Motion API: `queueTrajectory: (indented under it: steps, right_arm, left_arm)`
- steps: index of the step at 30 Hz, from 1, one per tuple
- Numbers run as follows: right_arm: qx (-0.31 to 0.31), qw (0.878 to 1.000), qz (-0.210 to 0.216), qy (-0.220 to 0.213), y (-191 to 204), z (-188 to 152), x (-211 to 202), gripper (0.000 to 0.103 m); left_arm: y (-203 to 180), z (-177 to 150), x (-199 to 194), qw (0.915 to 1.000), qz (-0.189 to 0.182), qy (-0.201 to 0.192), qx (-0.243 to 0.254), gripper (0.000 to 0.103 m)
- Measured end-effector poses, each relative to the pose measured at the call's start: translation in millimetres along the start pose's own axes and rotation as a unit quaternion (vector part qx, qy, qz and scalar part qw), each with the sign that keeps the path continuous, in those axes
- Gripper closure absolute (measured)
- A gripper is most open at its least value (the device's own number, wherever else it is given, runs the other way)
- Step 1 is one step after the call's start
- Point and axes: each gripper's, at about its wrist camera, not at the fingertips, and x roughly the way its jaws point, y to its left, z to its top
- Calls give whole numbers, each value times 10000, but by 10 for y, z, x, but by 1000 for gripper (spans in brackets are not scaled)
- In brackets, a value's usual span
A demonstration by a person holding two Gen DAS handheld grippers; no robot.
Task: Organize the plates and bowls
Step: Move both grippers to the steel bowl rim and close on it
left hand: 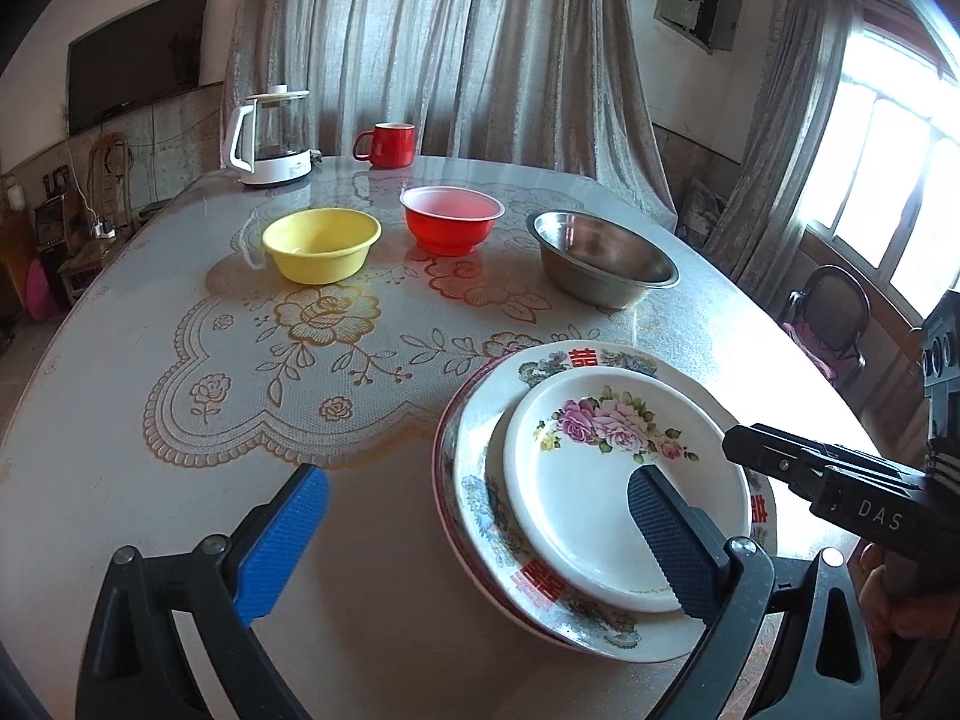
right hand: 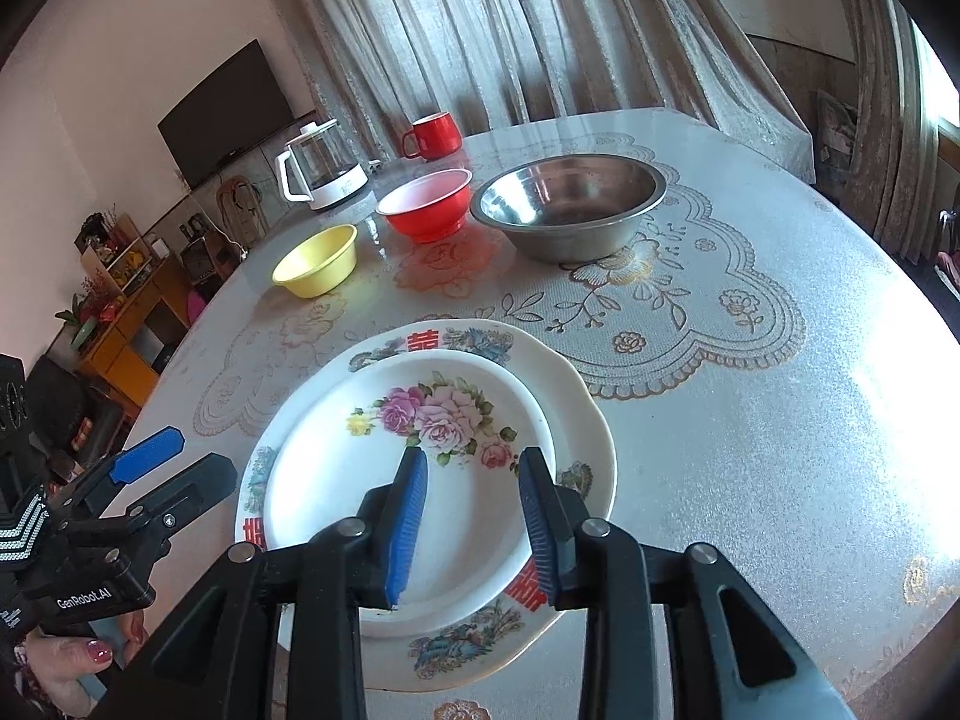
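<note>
Three bowls stand in a row at the far side of the tabletop (left hand: pixel 120 420), left to right: yellow bowl (left hand: pixel 321 245), red bowl (left hand: pixel 451 218), steel bowl (left hand: pixel 603 267), each apart from its neighbour. Behind them, a kettle (left hand: pixel 270 141) and a red mug (left hand: pixel 387 144), which play no part in the task. Near the front edge lies the plate stack: a rose plate (left hand: pixel 600 480) uppermost, on a wider plate with red characters (left hand: pixel 480 438), under which a red-rimmed edge shows, probably a third plate.

Left tongs (left hand: pixel 477 531): spread wide and empty. The left pad hangs over bare tabletop and the right pad over the rose plate's near part, neither pressing on anything.

Right tongs (right hand: pixel 474 516): jaws narrowly apart above the near half of the rose plate. Nothing lies between the pads; whether the tips touch the plate surface cannot be told.

Step in hand, as judged: the plates appear stacked, so the bowls come next. To nest them well, take the smaller bowl first by its rim, one pad inside and one outside the wall, and lower it level into the steel bowl, the widest of the three. Lift the left tongs clear of the plates before reaching across, so that the right finger does not catch the stack. The rose plate sits off-centre on the plate beneath; a gentle nudge toward the middle would steady the pile. The glossy tabletop may let bowls slide if pushed and not lifted.
</note>
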Motion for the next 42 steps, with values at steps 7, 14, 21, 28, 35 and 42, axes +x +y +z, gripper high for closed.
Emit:
queueTrajectory:
  steps: [7,14,21,28,35,42]
  right_arm:
    - [-60,10000,33,-29,26,31,15,71]
    - [23,9999,141,-75,-26,34,49,65]
    - [117,9997,179,-127,-116,110,94,65]
    - [180,9993,-46,-327,-323,396,117,63]
    - [129,9978,-345,-555,-618,820,227,61]
    - [369,9965,-522,-547,-1018,1277,578,61]
  left_arm:
    - [67,40,14,9992,388,71,-47,0]
    - [147,77,80,9982,542,162,-207,0]
    - [160,192,153,9984,432,219,-275,0]
    - [73,538,224,9988,486,102,22,0]
    - [-33,933,472,9983,521,138,224,0]
    - [-187,1243,851,9975,487,268,429,0]
